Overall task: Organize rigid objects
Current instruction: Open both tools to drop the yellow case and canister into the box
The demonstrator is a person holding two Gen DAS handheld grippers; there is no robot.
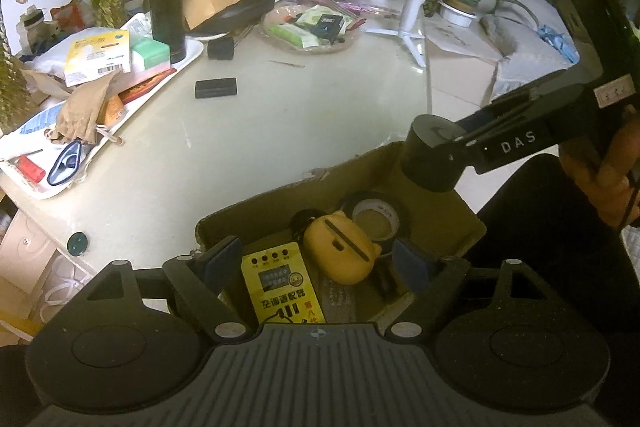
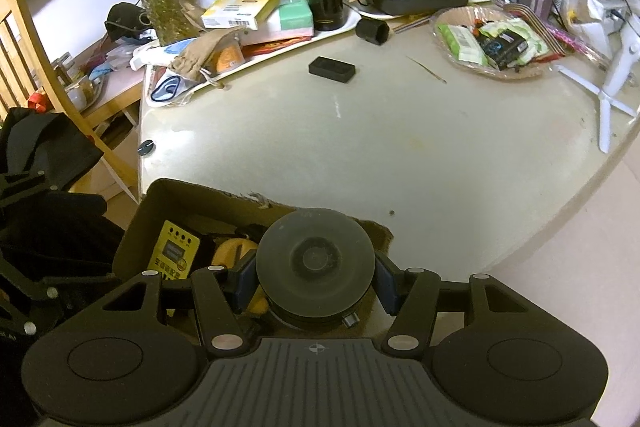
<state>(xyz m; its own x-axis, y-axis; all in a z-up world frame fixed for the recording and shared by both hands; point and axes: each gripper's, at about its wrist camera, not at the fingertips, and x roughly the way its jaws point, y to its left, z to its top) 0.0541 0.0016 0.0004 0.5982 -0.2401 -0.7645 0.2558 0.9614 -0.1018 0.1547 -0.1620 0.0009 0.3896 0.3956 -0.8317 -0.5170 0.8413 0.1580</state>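
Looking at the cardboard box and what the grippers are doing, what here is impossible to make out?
- Left wrist view: the cardboard box near wall, hidden behind the left gripper.
- Left wrist view: the tape roll, partly covered by the yellow case.
- Right wrist view: the box floor, blocked by the black round object in the right gripper.
- Both views: print on the yellow device, too blurred.
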